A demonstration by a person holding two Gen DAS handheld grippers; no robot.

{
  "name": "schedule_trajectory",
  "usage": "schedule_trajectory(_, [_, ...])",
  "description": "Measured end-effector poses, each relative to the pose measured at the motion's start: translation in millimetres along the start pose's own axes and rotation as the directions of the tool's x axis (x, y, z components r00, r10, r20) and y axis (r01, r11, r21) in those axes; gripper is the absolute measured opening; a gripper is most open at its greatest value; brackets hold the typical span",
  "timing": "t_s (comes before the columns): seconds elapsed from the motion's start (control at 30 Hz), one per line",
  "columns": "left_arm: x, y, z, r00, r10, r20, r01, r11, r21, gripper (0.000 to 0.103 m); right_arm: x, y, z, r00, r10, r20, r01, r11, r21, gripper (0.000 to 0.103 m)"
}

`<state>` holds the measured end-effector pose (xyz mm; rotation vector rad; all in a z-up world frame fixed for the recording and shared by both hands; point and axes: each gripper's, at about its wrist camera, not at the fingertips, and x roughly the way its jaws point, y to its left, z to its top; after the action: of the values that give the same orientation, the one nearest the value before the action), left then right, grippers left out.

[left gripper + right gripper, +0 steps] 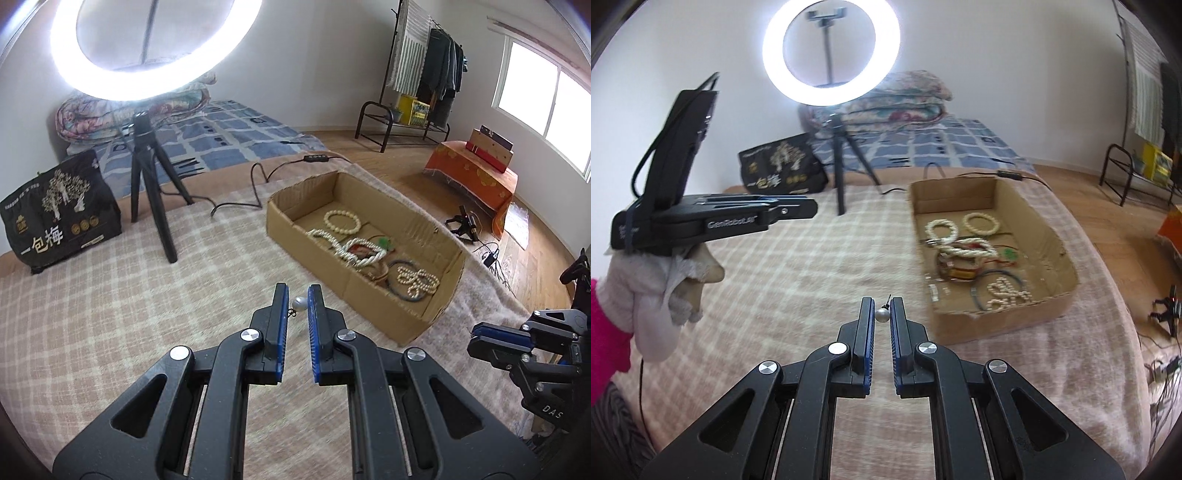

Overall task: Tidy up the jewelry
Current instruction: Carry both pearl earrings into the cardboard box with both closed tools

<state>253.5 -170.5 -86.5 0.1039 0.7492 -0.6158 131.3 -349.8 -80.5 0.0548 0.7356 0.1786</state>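
Each gripper holds a small pearl earring between its blue pads. My left gripper (pixel 298 295) is shut on a pearl earring (pixel 300 303) above the checked blanket, left of the cardboard box (pixel 306 242). My right gripper (pixel 882 309) is shut on another pearl earring (pixel 881 315), its hook pointing up. The box (pixel 1049 221) holds pearl necklaces (pixel 351 251), a bead bracelet (pixel 341 220), a dark bangle (pixel 397 280) and other pieces. The left gripper also shows side-on in the right wrist view (pixel 809 208), and the right gripper at the left wrist view's right edge (pixel 476 338).
A ring light (pixel 831 55) on a black tripod (pixel 153 177) stands behind the blanket, its cable (pixel 255 184) running past the box. A black printed bag (pixel 55 218) sits at the back left. A clothes rack (pixel 424 74) and an orange-covered stand (pixel 476 177) are on the floor.
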Motion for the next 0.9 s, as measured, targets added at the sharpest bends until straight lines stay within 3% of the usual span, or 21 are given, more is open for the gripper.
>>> schedule_trajectory(0.17, [8.1, -17.1, 17.4, 1.000, -0.012, 0.014, 0.012, 1.000, 0.008, 0.009, 2.9, -23.4, 7.9, 1.000, -0.028, 0.003, 0.027, 0.999, 0.042, 0.007])
schedule_trajectory(0.6, [42.2, -40.4, 68.5, 0.996, -0.060, 0.064, 0.061, 0.998, -0.012, 0.009, 27.4, -54.1, 29.0, 0.994, -0.109, -0.020, 0.109, 0.994, 0.014, 0.007])
schedule_trajectory(0.9, [76.8, -37.9, 87.7, 0.996, -0.065, 0.054, 0.068, 0.996, -0.057, 0.009, 47.9, -70.3, 38.4, 0.990, -0.135, -0.051, 0.135, 0.991, 0.002, 0.007])
